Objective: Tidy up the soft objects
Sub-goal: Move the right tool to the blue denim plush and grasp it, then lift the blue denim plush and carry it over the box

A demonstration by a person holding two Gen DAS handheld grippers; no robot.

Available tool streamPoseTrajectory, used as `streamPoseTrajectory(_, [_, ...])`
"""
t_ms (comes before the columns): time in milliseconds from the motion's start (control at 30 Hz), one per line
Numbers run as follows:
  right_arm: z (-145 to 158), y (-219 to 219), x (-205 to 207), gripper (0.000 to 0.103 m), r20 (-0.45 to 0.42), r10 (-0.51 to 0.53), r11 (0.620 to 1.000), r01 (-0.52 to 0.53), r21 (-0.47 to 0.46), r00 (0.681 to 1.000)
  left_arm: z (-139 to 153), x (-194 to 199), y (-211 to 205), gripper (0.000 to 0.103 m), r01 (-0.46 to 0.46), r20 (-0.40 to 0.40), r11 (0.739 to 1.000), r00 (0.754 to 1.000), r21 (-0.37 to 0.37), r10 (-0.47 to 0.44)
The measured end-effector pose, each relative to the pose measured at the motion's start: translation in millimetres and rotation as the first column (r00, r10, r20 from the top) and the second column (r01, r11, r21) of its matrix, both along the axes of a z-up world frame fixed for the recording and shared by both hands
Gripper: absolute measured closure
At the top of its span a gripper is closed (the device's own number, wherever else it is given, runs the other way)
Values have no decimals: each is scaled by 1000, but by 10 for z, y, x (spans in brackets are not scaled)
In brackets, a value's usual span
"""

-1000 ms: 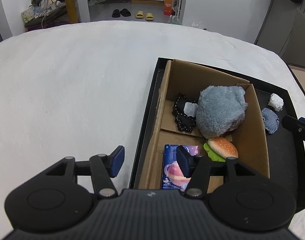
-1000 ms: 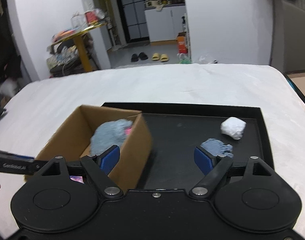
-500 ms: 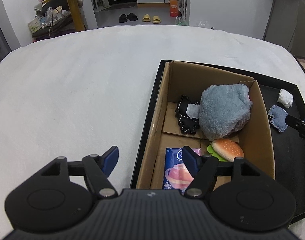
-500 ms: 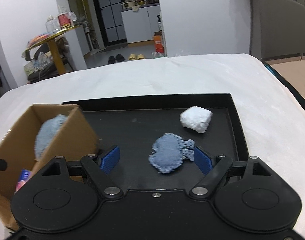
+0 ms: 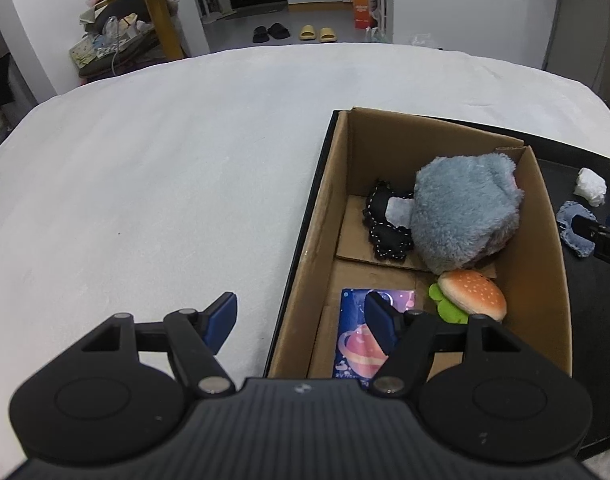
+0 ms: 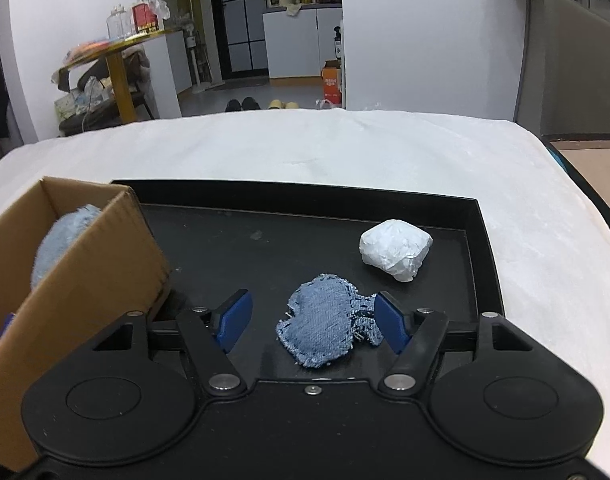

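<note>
I am working in a lived-in home, facing slippers [image 5: 295, 33] lying by a doorway, a cluttered yellow round table [image 6: 117, 46], and a kitchen counter [image 6: 301, 40] showing beyond the white-covered surface [image 5: 165, 160] under me.

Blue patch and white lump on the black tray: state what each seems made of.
Blue patch: looks like denim, a matte woven cloth; the diagonal weave and frayed, paler edges point to it.
White lump: probably crumpled tissue or thin plastic wrap; sharp creases and a faint sheen leave it open.
Black tray: smooth, dull black, likely plastic or coated metal.
</note>
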State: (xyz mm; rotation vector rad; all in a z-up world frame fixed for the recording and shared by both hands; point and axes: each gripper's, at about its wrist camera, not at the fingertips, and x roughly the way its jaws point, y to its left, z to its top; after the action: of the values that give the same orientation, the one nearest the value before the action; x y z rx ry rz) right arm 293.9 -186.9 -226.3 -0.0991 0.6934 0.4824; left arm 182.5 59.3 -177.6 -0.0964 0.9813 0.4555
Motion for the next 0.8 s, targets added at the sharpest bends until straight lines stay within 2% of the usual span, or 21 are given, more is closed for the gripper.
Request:
streamPoseTrajectory(333, [-210, 97, 144, 39, -49, -40, 995, 35, -92, 998, -52, 60, -83, 34, -10, -25, 999, 1000, 38, 11])
streamPoseTrajectory(400, [-212, 106, 107, 44, -27, -32, 994, 29, -107, 999, -60, 66, -95, 34, -8, -29, 999, 1000, 39, 9])
streamPoseTrajectory(467, [-188, 107, 78, 64, -18, -24, 994, 22, -111, 1000, -62, 63, -104, 34, -8, -30, 999, 1000, 40, 9])
streamPoseTrajectory(600, [-139, 47, 46, 78, -25, -37, 995, 35, -95, 999, -56, 62, -89, 34, -14, -30, 999, 999, 38, 15])
streamPoseTrajectory(800, [-118, -38, -41, 82, -27, -38, 996, 36, -80, 999, -44, 26, -60, 34, -27, -23, 999, 999, 39, 28])
